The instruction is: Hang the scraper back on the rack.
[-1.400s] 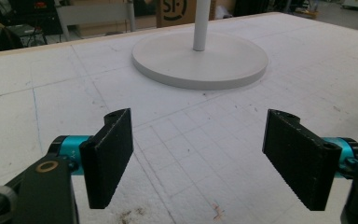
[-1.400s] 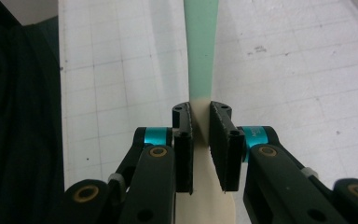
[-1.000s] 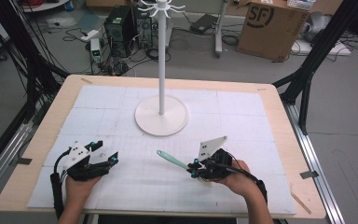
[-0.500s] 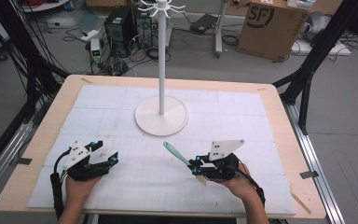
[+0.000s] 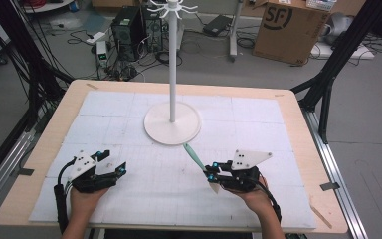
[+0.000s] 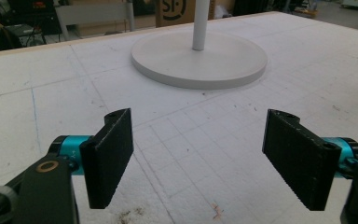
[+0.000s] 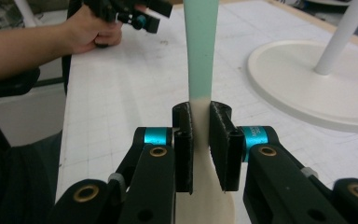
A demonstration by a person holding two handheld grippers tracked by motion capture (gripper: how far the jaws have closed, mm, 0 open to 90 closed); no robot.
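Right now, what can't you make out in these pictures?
- Tool: its green handle end leaves the top edge of the right gripper view; its cream end sits behind the right tongs.
- Stand: its hooked top is cut by the high view's top edge.
- Box lettering: partly cropped.

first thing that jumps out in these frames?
The tall white stand on its round base at the table's centre, hooks at the top. Next, the right gripper at front right, shut on a mint-and-cream utensil angled toward that base. The left gripper sits open at front left.
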